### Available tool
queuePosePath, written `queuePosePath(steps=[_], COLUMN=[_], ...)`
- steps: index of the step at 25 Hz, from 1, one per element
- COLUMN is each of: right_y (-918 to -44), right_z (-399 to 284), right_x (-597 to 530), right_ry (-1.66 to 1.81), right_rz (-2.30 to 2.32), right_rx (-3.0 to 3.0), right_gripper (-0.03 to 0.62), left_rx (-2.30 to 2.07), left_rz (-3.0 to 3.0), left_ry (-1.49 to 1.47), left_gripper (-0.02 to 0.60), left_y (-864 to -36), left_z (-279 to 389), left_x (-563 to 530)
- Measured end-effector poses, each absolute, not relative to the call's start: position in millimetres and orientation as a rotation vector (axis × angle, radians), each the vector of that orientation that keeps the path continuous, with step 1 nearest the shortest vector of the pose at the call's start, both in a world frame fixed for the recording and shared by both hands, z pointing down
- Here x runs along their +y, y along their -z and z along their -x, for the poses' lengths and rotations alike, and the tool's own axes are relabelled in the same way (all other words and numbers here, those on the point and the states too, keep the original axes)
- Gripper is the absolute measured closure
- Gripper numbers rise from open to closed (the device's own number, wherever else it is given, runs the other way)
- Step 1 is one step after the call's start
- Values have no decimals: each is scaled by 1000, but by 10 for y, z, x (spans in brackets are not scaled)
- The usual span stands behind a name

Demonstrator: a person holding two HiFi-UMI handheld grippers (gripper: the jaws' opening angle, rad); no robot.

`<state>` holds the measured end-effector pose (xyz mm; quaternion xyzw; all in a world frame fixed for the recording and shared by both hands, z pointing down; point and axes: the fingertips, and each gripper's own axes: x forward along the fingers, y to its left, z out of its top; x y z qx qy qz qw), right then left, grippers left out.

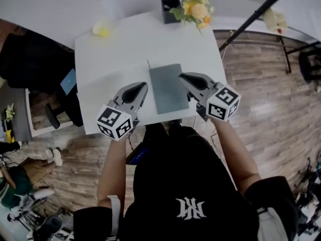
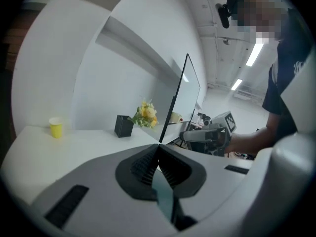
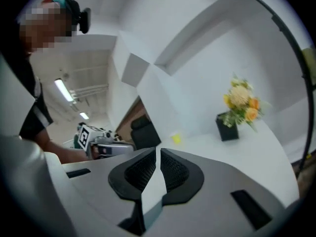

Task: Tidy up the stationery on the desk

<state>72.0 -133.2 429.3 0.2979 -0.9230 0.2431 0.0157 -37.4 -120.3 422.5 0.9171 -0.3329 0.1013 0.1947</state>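
The notebook (image 1: 168,89) is a thin, flat grey rectangle with a plain cover. It sits at the middle of the head view, over the near part of the white desk (image 1: 115,49), with its long sides running away from me. A thin dark line pokes out past its far left corner; I cannot tell what that is.

My left claw (image 1: 142,88) is at the notebook's left edge. In the left gripper view the claw (image 2: 158,149) is clenched on it. A blue-grey strip of the notebook (image 2: 165,196) is pinched between the ribbed pads, and its dark edge runs up toward the top of the frame.

My right claw (image 1: 183,77) meets the right edge, a little farther up. In the right gripper view this claw (image 3: 158,152) is also closed on the pale edge of the notebook (image 3: 148,191).

I cannot tell whether the notebook rests on the desk or is lifted off it.

At the top of the head view a black pot (image 1: 169,8) stands beside yellow and orange flowers (image 1: 196,6). A small yellow cup (image 1: 102,30) is at the upper left corner of the desk.
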Motion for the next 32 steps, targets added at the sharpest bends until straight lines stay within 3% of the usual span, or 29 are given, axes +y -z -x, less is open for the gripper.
queuePosePath(steps=[12,20,32], right_y=[-2818,-2907,-2919], right_z=[-408,-521,76], right_x=[-551,200,1599], right_ry=[-364,-281,-340], right_rz=[-605,-733,-725], right_rx=[-3274,-3166,-3158], right_gripper=[545,548,550], left_rx=[-757,-446,-403], left_rz=[-2796,-2901,-2850], left_ry=[-88,-78,-73], left_gripper=[578,580,580], left_y=[-3127,-2912,-3243], left_z=[320,251,788], left_x=[-494,348,1746])
